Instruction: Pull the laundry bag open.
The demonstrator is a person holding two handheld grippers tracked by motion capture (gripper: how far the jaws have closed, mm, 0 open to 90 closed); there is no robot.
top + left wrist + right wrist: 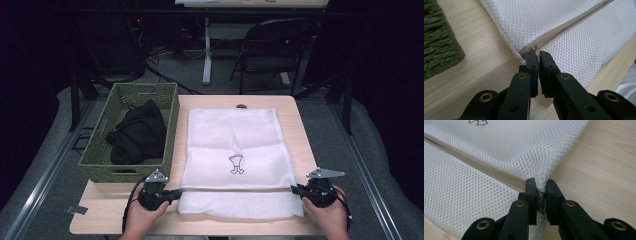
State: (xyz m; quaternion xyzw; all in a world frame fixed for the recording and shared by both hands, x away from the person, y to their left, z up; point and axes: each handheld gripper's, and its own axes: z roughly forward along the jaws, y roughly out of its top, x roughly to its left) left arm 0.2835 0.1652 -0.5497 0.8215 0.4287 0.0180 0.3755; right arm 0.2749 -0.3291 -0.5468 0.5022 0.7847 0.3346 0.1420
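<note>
**White mesh laundry bag gripped at both ends of its zipper, still zipped**

The white mesh laundry bag (233, 160) lay flat along the wooden table's (292, 107) near edge. The left gripper (535, 55) was clenched on the zipper pull, the right gripper (538, 185) clamped on the opposite corner. Unzipping remained; the black clothes (137, 134) sat in the green woven basket (170, 131) at the left edge.

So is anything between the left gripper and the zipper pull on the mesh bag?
Nothing visible. The left gripper sits shut at the zipper end of the mesh bag, on bare table. The right gripper pinches the bag's other edge. The basket sits off to the side.
</note>
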